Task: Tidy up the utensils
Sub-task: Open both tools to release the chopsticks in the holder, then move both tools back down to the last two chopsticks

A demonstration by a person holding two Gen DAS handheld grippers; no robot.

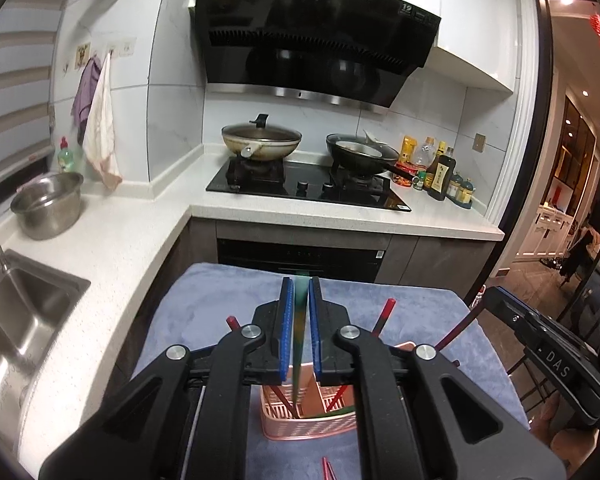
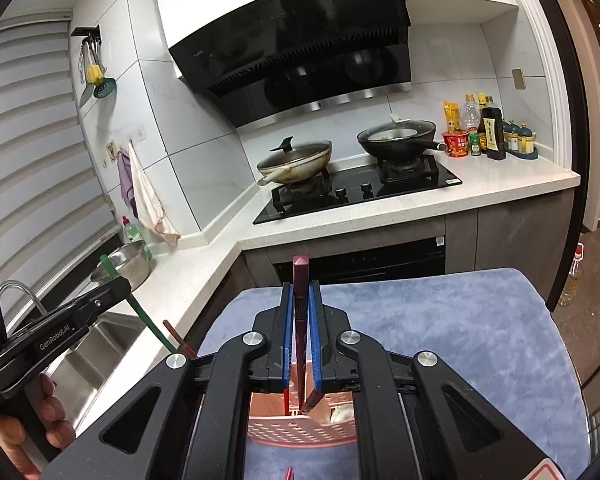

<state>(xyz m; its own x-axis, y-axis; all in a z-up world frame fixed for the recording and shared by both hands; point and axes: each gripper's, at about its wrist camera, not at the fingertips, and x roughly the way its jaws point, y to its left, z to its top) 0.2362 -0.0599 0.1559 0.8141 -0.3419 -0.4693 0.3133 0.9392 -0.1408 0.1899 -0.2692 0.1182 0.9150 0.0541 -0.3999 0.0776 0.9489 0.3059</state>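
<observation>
The left hand-held gripper (image 1: 300,300) has its blue pads clamped on a long green chopstick (image 1: 300,320). The stick stands almost upright, and its lower end dips into the pink plastic basket with small holes (image 1: 300,424). The basket sits on the soft blue cloth (image 1: 204,304) that covers the tabletop, near the front edge. Red chopsticks (image 1: 384,314) already lean inside the basket. The right hand-held gripper (image 2: 301,304) is clamped on a dark red chopstick (image 2: 301,276), also upright, with its tip down in the same basket. More red sticks (image 1: 327,468) lie on the cloth at the front edge.
</observation>
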